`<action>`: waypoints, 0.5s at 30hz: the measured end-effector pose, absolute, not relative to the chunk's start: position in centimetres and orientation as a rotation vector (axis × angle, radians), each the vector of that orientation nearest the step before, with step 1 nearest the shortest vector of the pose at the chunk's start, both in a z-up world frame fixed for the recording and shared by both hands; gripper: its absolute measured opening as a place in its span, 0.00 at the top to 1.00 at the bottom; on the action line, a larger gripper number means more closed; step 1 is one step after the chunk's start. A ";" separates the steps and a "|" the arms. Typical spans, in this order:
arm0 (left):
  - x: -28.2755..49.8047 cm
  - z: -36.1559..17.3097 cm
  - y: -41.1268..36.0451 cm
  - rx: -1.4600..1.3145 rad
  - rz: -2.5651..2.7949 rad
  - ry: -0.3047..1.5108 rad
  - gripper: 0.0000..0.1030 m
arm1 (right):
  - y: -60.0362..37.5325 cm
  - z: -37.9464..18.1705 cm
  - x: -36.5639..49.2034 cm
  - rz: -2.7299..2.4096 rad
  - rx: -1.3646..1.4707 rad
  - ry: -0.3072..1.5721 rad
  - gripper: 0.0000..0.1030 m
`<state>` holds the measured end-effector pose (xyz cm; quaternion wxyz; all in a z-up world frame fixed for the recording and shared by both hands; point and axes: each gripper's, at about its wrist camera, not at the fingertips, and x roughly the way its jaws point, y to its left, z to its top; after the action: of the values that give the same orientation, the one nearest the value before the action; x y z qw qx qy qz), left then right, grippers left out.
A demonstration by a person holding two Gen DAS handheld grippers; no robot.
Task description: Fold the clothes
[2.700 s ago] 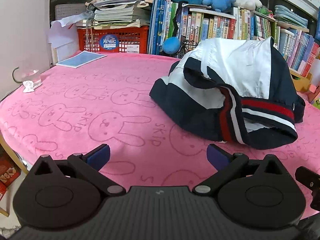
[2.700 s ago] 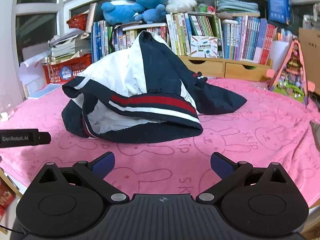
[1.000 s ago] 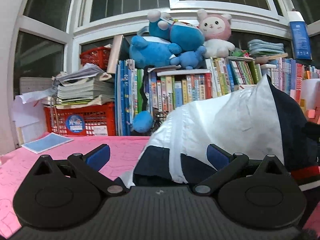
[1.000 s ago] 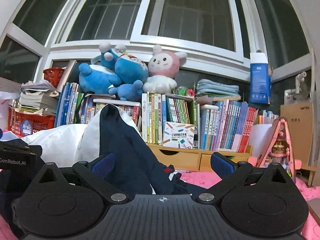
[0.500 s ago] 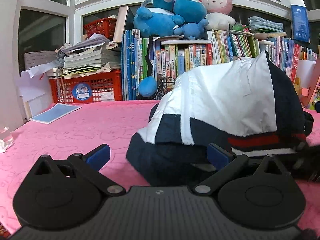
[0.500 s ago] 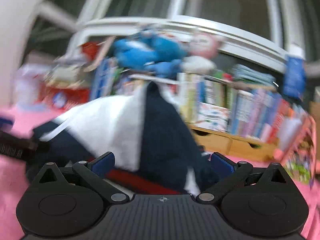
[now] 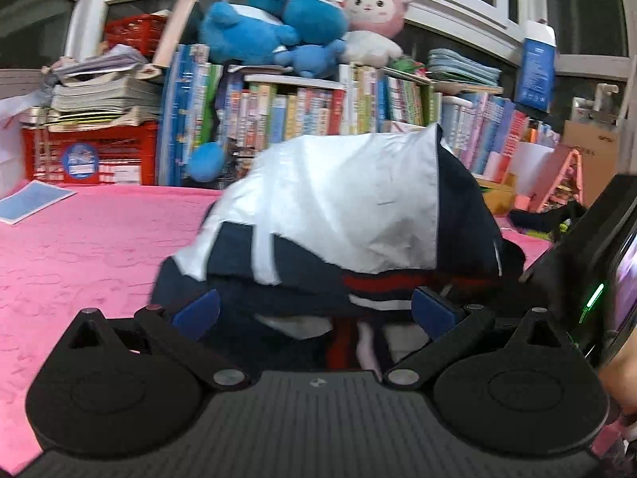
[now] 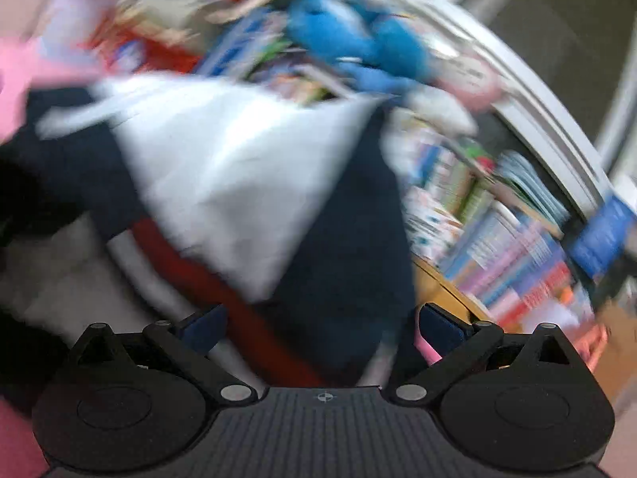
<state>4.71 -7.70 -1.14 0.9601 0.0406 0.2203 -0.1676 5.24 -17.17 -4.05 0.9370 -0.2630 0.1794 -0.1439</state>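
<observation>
Item: jacket (image 7: 342, 215), navy and white, heaped on the pink-covered desk (image 7: 79, 247). Judged soft, light, slippery; best taken at the striped hem (image 7: 382, 285). Left hand-held gripper (image 7: 314, 312) and right hand-held gripper (image 8: 322, 326) were seen spread wide, nothing held.

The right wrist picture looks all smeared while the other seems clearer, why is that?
Right wrist view: heavy motion blur smears the jacket and bookshelf, and the scene sits tilted; only the right hand-held gripper itself stays sharp, since the camera rides on it. Left wrist view: far steadier, only mildly soft, with fisheye bending of the window frame.
</observation>
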 end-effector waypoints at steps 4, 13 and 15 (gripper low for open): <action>5.4 -1.7 -9.3 0.125 -0.347 0.479 0.00 | -22.5 -1.0 3.9 -0.381 -0.317 0.334 0.00; 7.9 -2.1 -6.3 0.037 -0.159 0.528 0.00 | -30.3 0.9 -0.6 -0.674 -0.264 0.337 0.00; 8.1 -1.9 -5.2 0.017 -0.127 0.530 0.00 | -30.6 0.8 -2.1 -0.642 -0.240 0.346 0.00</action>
<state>8.15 -5.19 -1.89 0.9630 0.0082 0.2619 -0.0627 -2.09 -30.60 0.78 0.9273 -0.1170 0.1687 -0.3131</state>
